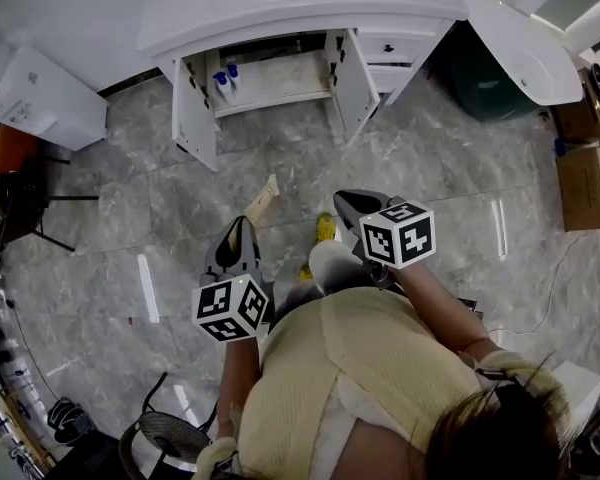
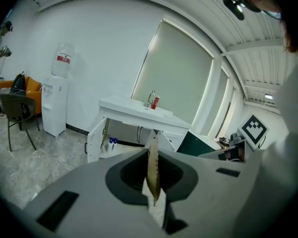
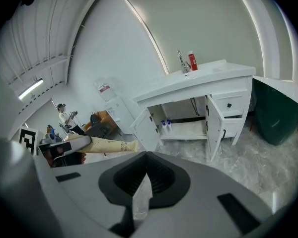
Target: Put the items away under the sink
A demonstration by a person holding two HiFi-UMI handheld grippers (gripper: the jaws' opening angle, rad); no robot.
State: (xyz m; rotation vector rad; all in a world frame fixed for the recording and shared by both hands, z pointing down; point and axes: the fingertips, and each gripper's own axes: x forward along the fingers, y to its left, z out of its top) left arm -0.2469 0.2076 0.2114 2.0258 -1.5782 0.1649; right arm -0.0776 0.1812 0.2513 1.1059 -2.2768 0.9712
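Left gripper view: flat tan packet (image 2: 153, 175) pinched edge-on in the closed left gripper (image 2: 150, 155), up in the air, well short of the sink cabinet (image 2: 95, 140). Likewise a thin whitish wrapper (image 3: 141, 195) clamped in the right gripper (image 3: 145, 157). Beyond, both cabinet doors open, two blue-capped bottles (image 1: 225, 80) already at the shelf's left end. Probably about midway: both held items not yet shelved.

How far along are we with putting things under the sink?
Done: cabinet doors are open, and two blue-capped bottles stand on the shelf. In hand: left gripper shut on a tan packet, right gripper shut on a thin white item, both short of the cabinet. Left: set both inside.
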